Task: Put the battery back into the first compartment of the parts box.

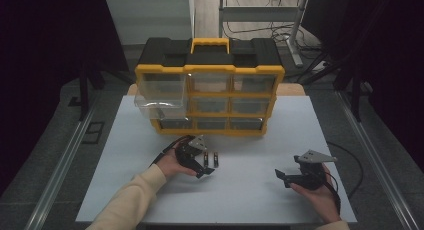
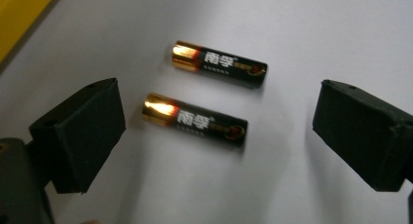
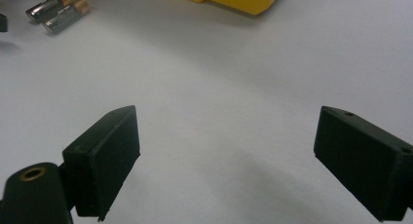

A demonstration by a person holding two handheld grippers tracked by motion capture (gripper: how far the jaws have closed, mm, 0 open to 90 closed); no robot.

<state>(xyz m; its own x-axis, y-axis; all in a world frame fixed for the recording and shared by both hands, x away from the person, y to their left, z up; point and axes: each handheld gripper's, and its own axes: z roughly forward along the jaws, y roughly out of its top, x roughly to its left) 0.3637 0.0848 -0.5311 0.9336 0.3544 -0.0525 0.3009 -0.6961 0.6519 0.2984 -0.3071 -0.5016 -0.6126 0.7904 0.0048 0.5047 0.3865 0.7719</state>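
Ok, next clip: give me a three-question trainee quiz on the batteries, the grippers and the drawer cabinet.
1. True or false: the left gripper is shut on a battery.
2. How many batteries lie on the white table in front of the yellow drawer cabinet?
3. Multiple choice: which drawer of the cabinet stands pulled out? A) top left B) middle centre C) bottom right

Key
1. False: its jaws stand open on either side of the nearer battery, which lies flat on the table, untouched. The farther battery lies just beyond it.
2. Two, side by side.
3. A: the clear top left drawer juts forward. The right gripper is open too, over bare table.
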